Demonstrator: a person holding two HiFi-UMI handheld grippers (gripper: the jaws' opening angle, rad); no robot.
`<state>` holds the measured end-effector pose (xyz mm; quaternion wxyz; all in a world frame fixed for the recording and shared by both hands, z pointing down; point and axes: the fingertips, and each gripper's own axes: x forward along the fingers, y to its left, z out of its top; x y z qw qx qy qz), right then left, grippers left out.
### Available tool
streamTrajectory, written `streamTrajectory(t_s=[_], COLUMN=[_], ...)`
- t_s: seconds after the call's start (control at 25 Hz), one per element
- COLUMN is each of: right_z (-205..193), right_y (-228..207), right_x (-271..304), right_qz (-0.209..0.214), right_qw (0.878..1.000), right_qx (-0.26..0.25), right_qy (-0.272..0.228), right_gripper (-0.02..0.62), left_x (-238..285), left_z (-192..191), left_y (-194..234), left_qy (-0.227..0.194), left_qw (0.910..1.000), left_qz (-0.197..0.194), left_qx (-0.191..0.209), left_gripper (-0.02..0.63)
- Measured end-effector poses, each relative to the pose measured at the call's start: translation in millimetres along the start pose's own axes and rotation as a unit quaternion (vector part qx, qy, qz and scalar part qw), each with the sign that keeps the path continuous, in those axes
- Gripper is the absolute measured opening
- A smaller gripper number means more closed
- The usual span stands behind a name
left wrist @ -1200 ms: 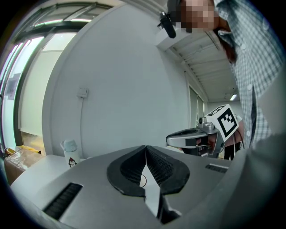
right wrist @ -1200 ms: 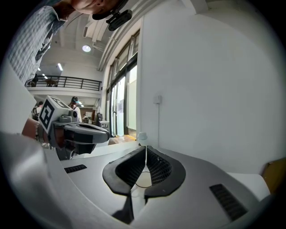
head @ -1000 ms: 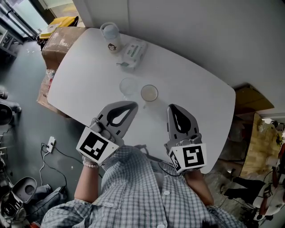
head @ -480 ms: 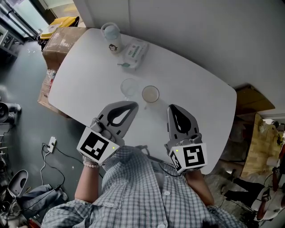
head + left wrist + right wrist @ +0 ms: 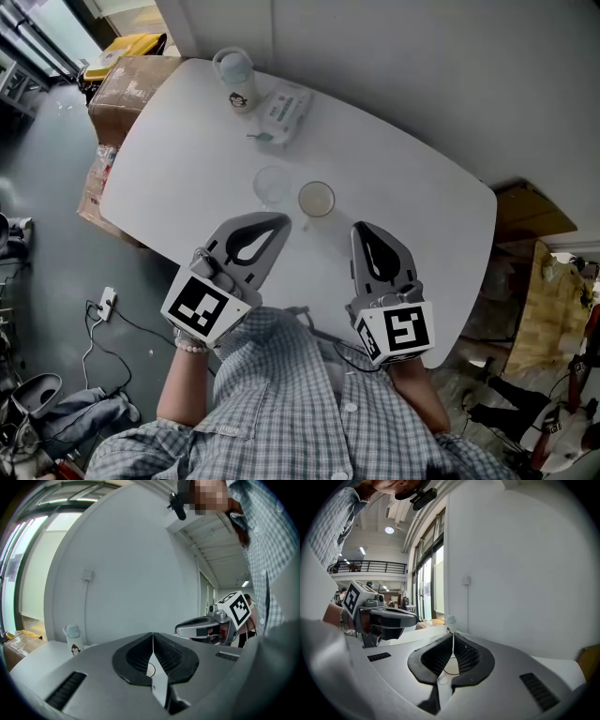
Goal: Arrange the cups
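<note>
Head view gave a scene that matched the picture from 1 second before almost exactly. The white counter (image 5: 412,187) was the largest thing, and nothing on it had shifted. Over the counter's near edge hung the left claw (image 5: 284,222) and the right claw (image 5: 359,228), side by side and apart. Both pointed toward the counter's middle, and neither had moved. Each gripper view showed its own jaws pressed together along a thin seam, with nothing pinched between them. A cup rim showed only faintly through the gap below the seam, out on the counter beyond the tips.

At the counter's far left corner a lidded bottle (image 5: 233,77) with a small cartoon figure on it stood upright. Near it, further along the counter's far edge, lay a pale packet (image 5: 283,108). Near the counter's middle, just ahead of the claw tips, stood the 2 cups of the task. A clear cup (image 5: 272,185) was on the left and a tan-lined cup (image 5: 316,198) on the right, near each other but not touching, both upright with mouths up.

The only change was a slight drift of the camera, so I judged that arranging had not begun. Both cups sat untouched, and a claw would have to spread before it could take a cup.
</note>
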<state>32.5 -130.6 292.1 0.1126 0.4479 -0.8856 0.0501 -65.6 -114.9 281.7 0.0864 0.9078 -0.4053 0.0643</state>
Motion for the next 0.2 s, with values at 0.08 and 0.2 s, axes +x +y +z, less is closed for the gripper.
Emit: streamTrajectory(t_s=[0.08, 0.2], right_z=[-0.9, -1.7], right_y=[0.4, 1.1], right_x=[0.6, 1.3], right_qz=[0.001, 0.001], right_qw=[1.0, 1.0], right_qx=[0.0, 0.003], right_qy=[0.002, 0.008], right_gripper=[0.026, 0.026], left_x=[-0.4, -1.9], left_z=[-0.6, -1.0], left_y=[1.3, 3.8], left_qy=[0.001, 0.003], left_qw=[1.0, 1.0], left_qz=[0.002, 0.005], left_qx=[0.0, -0.001], left_gripper=[0.012, 0.012])
